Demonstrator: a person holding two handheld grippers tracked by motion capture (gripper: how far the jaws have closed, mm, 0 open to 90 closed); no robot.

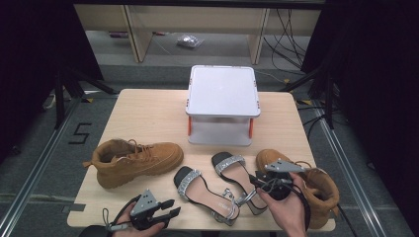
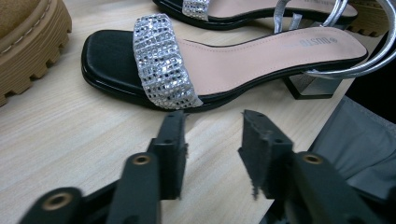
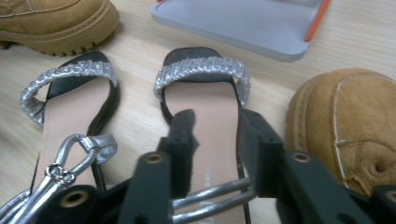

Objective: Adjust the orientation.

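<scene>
Now my right gripper (image 3: 215,154) at counter's near edge, fingers spread astride right sandal's (image 3: 205,102) silver ankle straps (image 3: 210,198), lined up for pinch; left gripper (image 2: 212,149) fingers spread, empty, facing left sandal (image 2: 205,65).

The left gripper (image 2: 212,140) hovers over the wooden table (image 2: 70,140), its jaws apart and empty. Just beyond lies a black sandal (image 2: 224,70) with a glittering strap (image 2: 161,63).
</scene>
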